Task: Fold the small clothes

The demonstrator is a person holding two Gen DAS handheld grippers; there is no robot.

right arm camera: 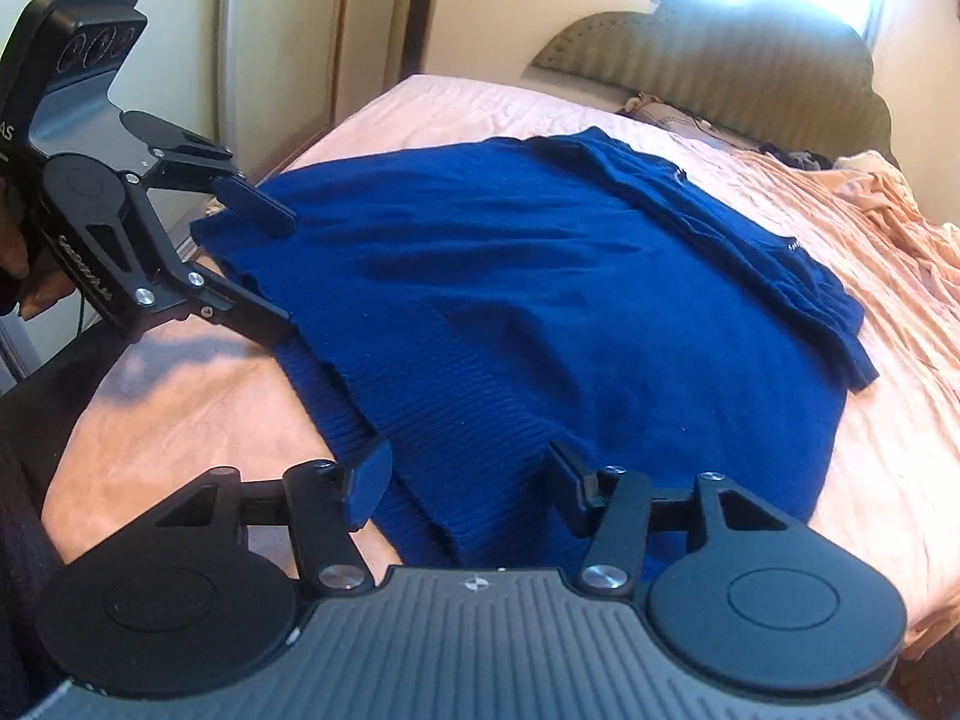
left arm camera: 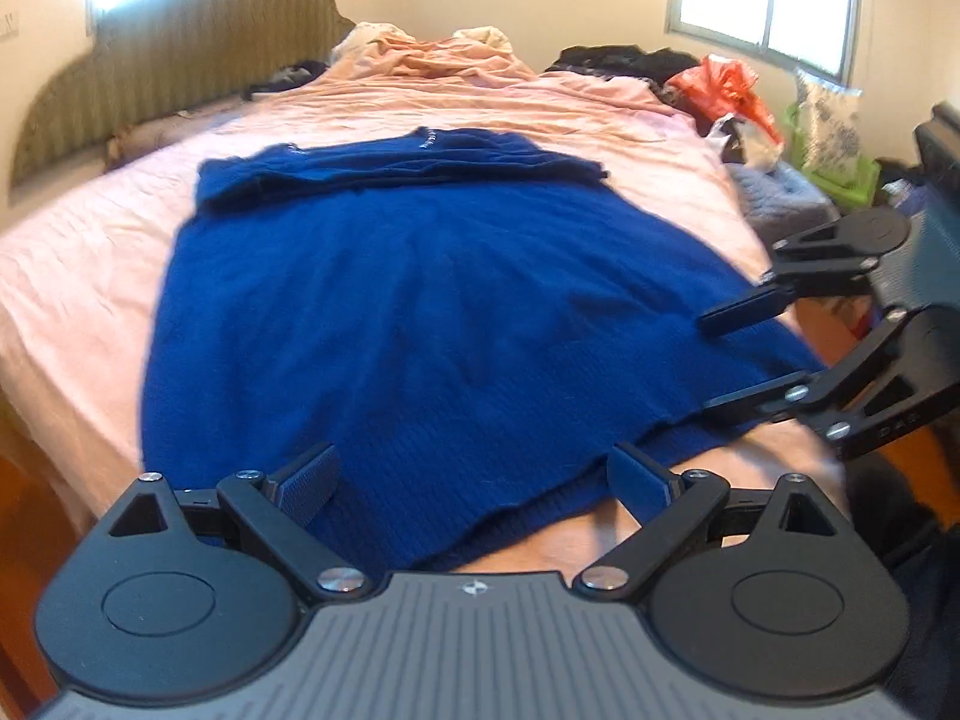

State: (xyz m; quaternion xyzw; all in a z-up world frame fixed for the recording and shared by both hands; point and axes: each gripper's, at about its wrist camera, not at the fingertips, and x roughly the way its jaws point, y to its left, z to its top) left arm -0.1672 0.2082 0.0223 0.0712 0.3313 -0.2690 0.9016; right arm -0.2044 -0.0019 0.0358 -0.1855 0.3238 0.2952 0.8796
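Two open grippers are working the hem of a blue knit sweater [left arm camera: 420, 312] lying flat on the pink bedsheet [left arm camera: 90, 252]. From the left wrist, the left gripper [left arm camera: 474, 480] is straddling the hem at six o'clock, jaws apart, while the right gripper [left arm camera: 714, 360] is waiting at three o'clock, likewise spread. From the right wrist, both are lining up at the hem, probably to lift it together.

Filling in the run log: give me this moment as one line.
task: fold small clothes | blue sweater flat on bed, sleeves folded | left gripper open at hem | right gripper open at hem
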